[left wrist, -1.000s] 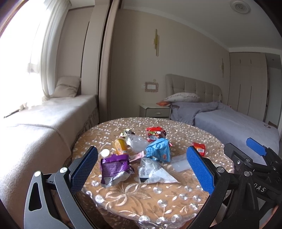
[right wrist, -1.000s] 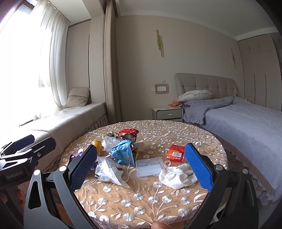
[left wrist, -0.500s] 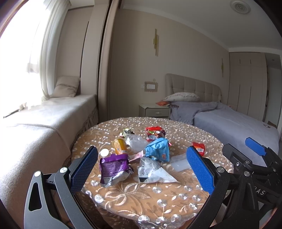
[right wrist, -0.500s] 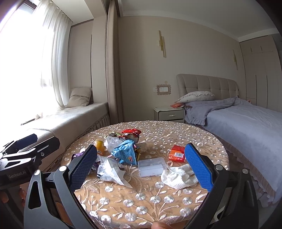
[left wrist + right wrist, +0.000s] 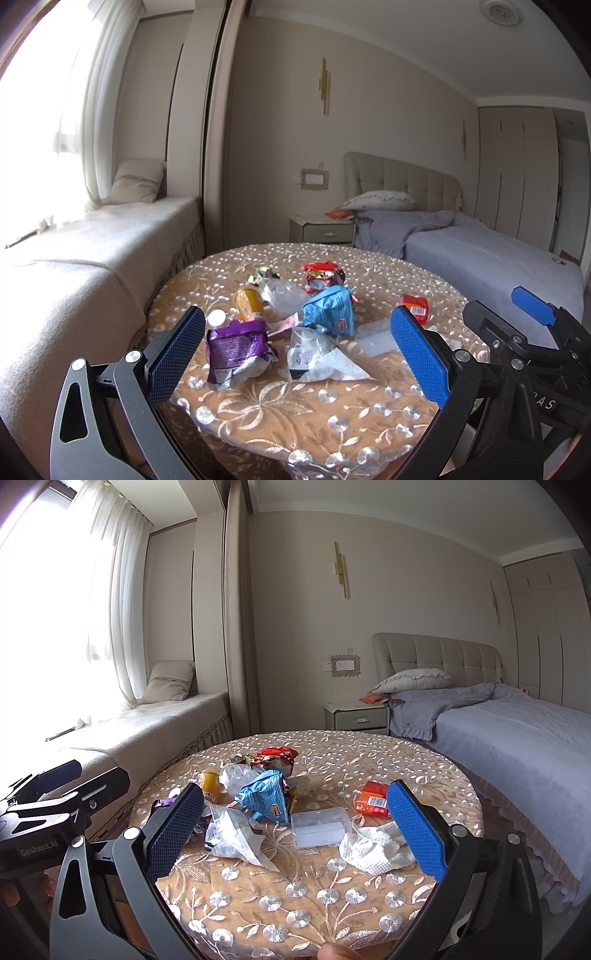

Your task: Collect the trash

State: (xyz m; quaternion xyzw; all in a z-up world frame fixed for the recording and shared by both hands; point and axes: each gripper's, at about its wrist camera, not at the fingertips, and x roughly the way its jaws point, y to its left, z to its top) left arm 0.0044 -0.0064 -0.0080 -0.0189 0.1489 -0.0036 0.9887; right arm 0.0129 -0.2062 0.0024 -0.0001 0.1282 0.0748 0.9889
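Trash lies on a round table [image 5: 280, 413] [image 5: 295, 897] with an embroidered tan cloth. In the left wrist view I see a purple wrapper [image 5: 236, 349], a clear plastic bag [image 5: 317, 356], a blue snack bag [image 5: 328, 314], an orange bottle [image 5: 248, 304], a red wrapper [image 5: 323, 273] and a small red packet [image 5: 415, 308]. The right wrist view adds a clear plastic box [image 5: 320, 827] and a crumpled white tissue [image 5: 376, 851]. My left gripper [image 5: 295, 362] is open, above the table's near edge, nothing between its pads. My right gripper [image 5: 295, 834] is open too, holding nothing.
A cushioned window seat [image 5: 92, 258] runs along the left under bright curtains. A bed [image 5: 517, 746] with grey bedding stands at the right, a nightstand [image 5: 356, 716] behind the table. The right gripper's body [image 5: 528, 354] shows at the right of the left wrist view.
Both grippers have drifted slightly back and up from the table; the trash has not moved and both stay open.
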